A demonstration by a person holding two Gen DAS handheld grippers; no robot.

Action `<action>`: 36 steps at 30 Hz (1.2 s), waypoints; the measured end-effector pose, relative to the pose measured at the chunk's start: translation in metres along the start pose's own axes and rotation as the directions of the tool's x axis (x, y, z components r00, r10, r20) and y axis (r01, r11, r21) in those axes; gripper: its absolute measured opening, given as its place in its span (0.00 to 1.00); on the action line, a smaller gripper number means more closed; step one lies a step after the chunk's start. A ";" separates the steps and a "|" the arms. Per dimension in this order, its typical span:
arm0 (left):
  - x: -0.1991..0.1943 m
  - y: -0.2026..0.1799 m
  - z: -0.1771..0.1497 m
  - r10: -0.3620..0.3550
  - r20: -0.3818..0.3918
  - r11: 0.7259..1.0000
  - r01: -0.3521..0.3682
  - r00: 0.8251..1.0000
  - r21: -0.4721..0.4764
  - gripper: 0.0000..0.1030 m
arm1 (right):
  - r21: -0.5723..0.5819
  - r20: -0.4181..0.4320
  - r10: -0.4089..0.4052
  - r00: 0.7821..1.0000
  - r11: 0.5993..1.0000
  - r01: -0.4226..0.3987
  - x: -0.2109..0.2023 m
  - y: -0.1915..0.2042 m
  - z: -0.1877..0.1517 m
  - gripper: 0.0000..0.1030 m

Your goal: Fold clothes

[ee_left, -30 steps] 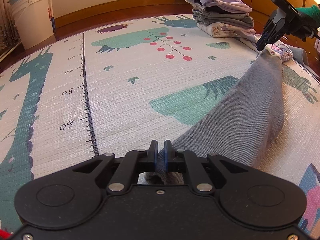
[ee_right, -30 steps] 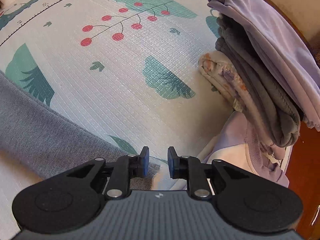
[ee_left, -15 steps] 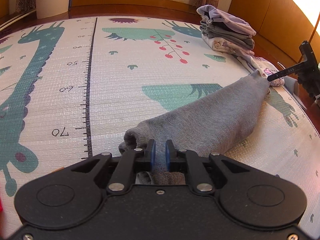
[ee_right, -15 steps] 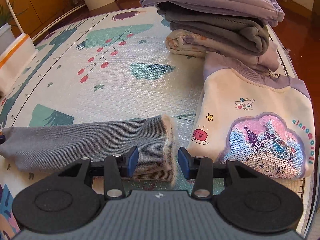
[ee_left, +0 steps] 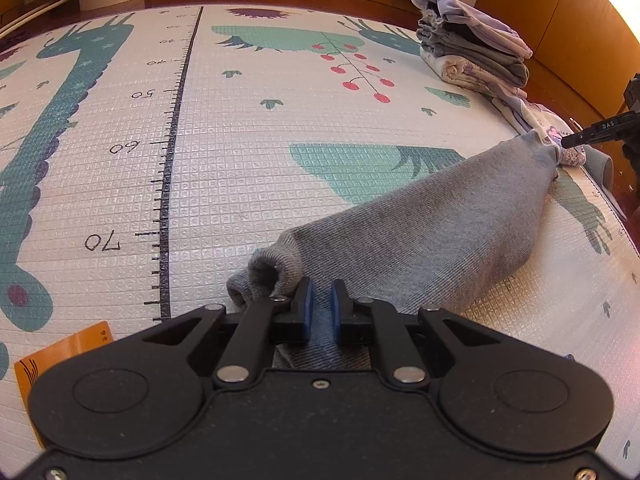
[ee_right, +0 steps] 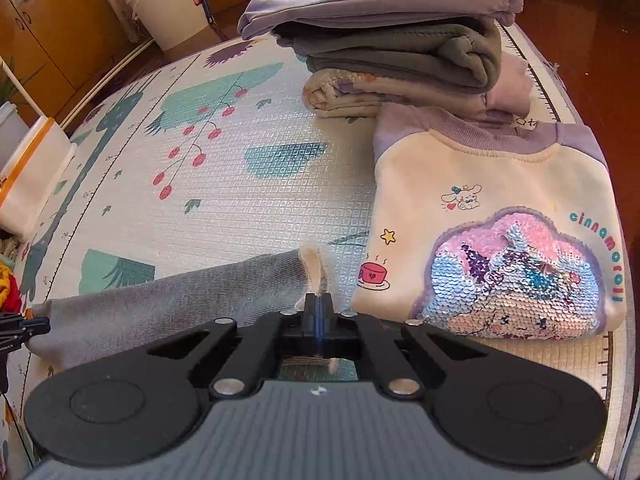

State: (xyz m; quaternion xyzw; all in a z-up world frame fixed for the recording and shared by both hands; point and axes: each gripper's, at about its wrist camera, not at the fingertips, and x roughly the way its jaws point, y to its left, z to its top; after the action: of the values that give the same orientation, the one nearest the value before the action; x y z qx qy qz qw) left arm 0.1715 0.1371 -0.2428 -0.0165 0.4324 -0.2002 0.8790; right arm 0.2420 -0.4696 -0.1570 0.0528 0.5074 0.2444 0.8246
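Observation:
A grey knit garment (ee_left: 420, 232) lies stretched across the play mat (ee_left: 240, 160) as a long tube. My left gripper (ee_left: 318, 312) is shut on its near, rolled end. In the left wrist view my right gripper (ee_left: 576, 139) sits at the garment's far end. From the right wrist view, that right gripper (ee_right: 319, 310) is shut on the grey garment's (ee_right: 160, 304) cream-lined hem, and the left gripper (ee_right: 20, 328) shows at the far left edge.
A stack of folded clothes (ee_right: 392, 40) stands at the mat's far edge, with a cream sweatshirt bearing a sequin patch (ee_right: 500, 208) folded flat in front of it. A white bucket (ee_right: 168, 4) stands on the wooden floor beyond. An orange card (ee_left: 68, 348) lies near my left gripper.
My right gripper has gone from open around the hem to shut on it. The left gripper keeps its hold, and the garment has settled lower on the mat.

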 end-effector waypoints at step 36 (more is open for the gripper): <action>0.004 0.000 0.004 -0.006 -0.008 1.000 0.006 1.000 0.011 0.09 | -0.155 -0.090 -0.110 0.990 0.983 0.095 0.048 0.032 0.002 0.36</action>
State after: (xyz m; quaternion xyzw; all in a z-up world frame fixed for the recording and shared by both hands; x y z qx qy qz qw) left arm 0.1764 0.1349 -0.2435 -0.0123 0.4348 -0.2055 0.8767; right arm 0.2504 -0.4195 -0.1842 -0.0479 0.5296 0.2413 0.8118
